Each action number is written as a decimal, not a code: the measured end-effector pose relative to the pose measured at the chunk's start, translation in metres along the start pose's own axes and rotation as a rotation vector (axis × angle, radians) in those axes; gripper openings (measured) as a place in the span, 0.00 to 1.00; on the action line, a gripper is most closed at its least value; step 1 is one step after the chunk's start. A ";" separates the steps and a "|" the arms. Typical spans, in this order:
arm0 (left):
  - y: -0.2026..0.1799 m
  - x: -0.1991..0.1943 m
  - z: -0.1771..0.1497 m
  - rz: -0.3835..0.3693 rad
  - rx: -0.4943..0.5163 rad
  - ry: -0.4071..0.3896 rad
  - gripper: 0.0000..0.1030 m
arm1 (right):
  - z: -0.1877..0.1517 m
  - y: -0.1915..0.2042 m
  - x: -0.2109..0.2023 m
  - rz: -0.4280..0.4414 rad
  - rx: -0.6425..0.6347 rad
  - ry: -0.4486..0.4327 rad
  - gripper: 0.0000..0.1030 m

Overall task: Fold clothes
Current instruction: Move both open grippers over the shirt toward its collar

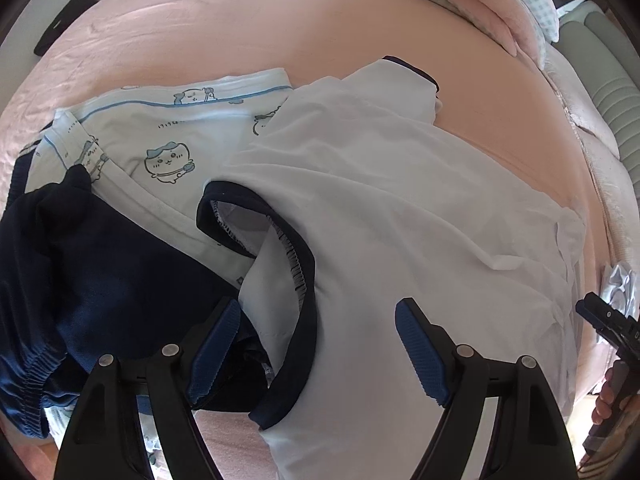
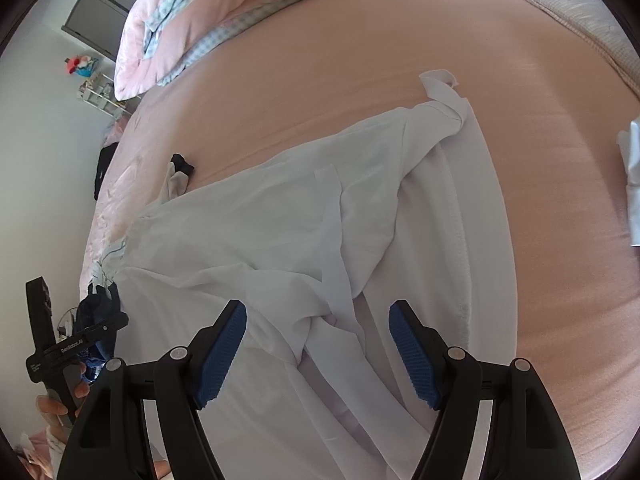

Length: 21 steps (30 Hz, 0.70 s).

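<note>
Left gripper (image 1: pixel 316 344) and right gripper (image 2: pixel 318 350): jaws apart, nothing clamped, both above the white shirt (image 1: pixel 400 200); the shirt lies spread on the pink bed (image 1: pixel 280 20); navy shorts (image 1: pixel 100 260) near left; printed garment (image 1: pixel 168 132) farther left.

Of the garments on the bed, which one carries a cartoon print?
The light blue garment, lying beyond the plain navy piece and left of the white top with navy trim; neither of those is printed.
</note>
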<state>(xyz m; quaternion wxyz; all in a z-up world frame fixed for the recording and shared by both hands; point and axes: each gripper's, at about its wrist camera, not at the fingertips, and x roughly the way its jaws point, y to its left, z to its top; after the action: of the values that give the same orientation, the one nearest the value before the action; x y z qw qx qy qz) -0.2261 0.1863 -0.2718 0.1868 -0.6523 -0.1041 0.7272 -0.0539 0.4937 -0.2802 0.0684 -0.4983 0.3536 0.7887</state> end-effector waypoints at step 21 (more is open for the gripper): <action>0.005 -0.006 0.008 -0.095 -0.010 -0.058 0.24 | 0.021 -0.039 0.033 0.366 0.291 0.002 0.71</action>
<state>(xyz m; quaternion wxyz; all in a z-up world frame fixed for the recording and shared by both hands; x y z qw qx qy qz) -0.2339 0.1806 -0.2676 0.2147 -0.6262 -0.1442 0.7355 -0.0676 0.5277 -0.3221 -0.0051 -0.4113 0.5480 0.7284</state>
